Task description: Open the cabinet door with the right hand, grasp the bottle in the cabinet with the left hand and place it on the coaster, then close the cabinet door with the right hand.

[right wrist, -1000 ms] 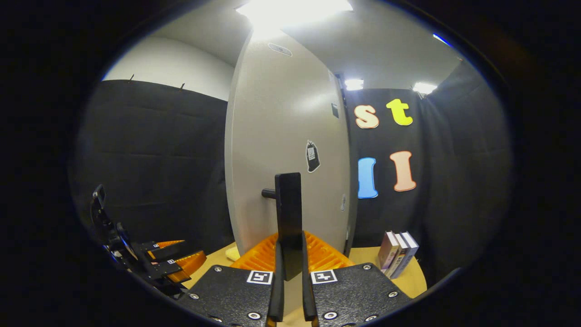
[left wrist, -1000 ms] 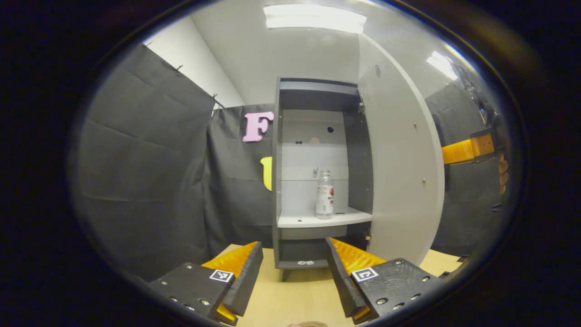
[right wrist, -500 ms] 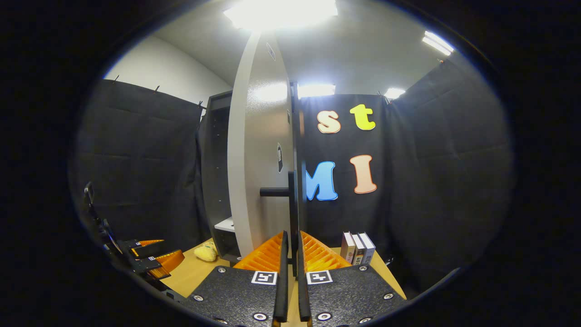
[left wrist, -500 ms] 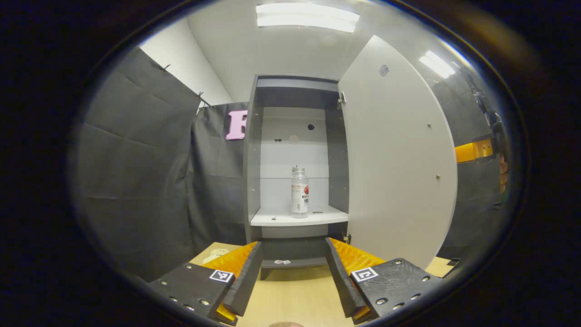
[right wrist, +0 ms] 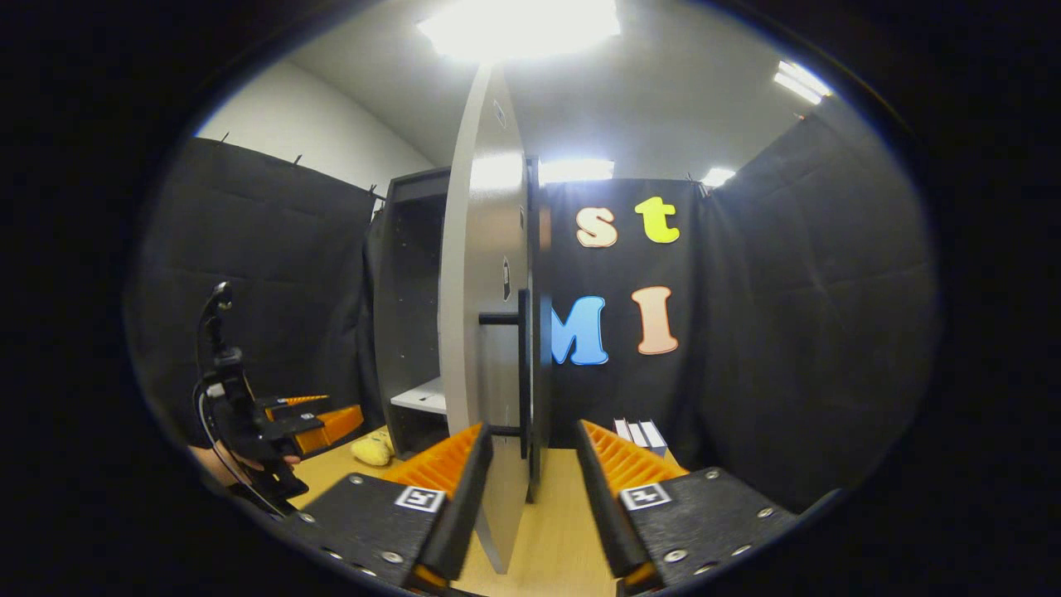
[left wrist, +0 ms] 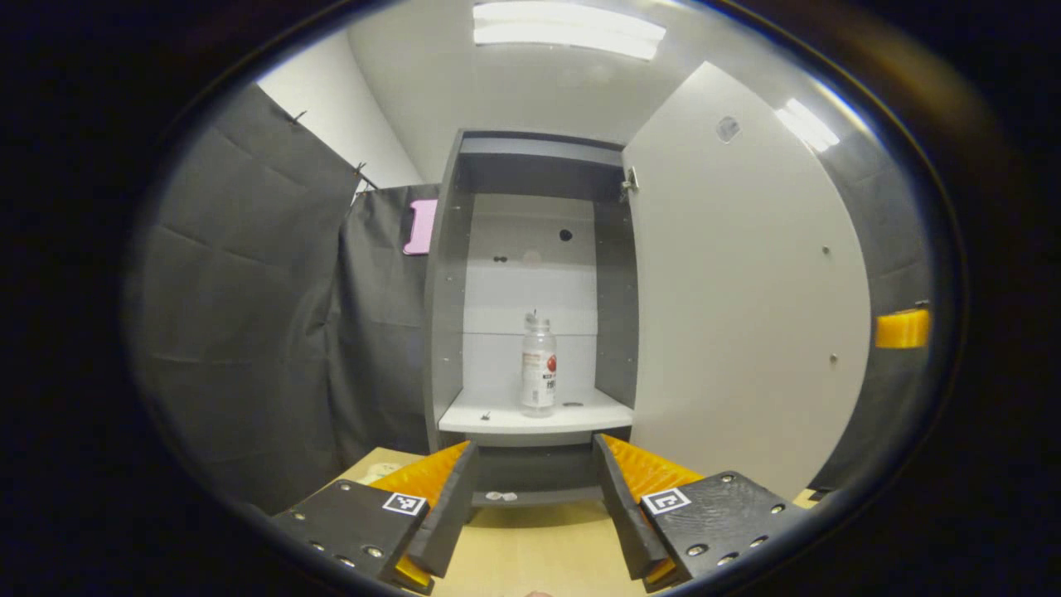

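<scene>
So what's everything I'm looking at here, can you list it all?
cabinet: one, dark grey, standing on the table, open
door: one, white, swung open
handle: one, black bar, on the door's outer face
bottle: one, clear with a label, upright on the cabinet's white shelf
table: one, light wood
books: three, upright, behind the door
yellow thing: one, on the table by the cabinet
left hand-held gripper: open, empty
right hand-held gripper: open, astride the door's edge
</scene>
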A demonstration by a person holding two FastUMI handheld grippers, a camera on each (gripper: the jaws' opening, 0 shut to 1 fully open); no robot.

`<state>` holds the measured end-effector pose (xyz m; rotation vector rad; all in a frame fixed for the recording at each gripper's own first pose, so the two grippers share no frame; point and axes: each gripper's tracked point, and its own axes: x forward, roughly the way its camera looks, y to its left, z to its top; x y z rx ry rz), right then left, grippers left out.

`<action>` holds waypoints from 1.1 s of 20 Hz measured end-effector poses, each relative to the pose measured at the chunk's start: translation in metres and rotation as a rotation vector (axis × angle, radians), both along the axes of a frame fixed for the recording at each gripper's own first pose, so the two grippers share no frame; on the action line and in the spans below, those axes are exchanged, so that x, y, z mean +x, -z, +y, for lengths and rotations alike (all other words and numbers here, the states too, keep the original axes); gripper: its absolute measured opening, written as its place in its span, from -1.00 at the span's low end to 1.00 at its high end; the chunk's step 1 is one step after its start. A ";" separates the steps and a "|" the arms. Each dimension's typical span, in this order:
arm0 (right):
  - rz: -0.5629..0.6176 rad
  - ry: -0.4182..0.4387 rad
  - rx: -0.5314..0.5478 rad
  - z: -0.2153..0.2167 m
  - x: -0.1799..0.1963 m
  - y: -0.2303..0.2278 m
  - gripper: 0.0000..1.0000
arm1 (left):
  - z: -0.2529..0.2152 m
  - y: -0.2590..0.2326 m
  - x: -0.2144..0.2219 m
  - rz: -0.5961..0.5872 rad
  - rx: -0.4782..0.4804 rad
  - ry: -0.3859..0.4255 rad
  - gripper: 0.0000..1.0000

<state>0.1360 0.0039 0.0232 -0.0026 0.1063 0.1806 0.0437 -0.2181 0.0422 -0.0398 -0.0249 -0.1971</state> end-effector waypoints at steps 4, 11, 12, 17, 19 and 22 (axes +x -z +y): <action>0.007 0.108 -0.001 -0.027 -0.012 0.012 0.96 | -0.005 -0.013 0.048 -0.002 0.000 0.040 0.63; 0.055 0.328 0.032 -0.070 -0.021 0.037 0.96 | -0.025 -0.037 0.128 -0.043 0.025 0.109 0.63; 0.058 0.358 0.033 -0.074 -0.021 0.039 0.95 | -0.031 -0.034 0.141 -0.042 0.035 0.124 0.63; 0.076 0.468 0.037 -0.084 -0.021 0.050 0.94 | -0.056 -0.016 0.201 -0.026 0.034 0.186 0.56; 0.095 0.495 0.034 -0.084 -0.017 0.061 0.94 | -0.064 -0.005 0.223 -0.020 0.048 0.202 0.63; 0.136 0.536 0.033 -0.082 -0.011 0.077 0.94 | -0.071 0.009 0.251 -0.003 0.071 0.220 0.65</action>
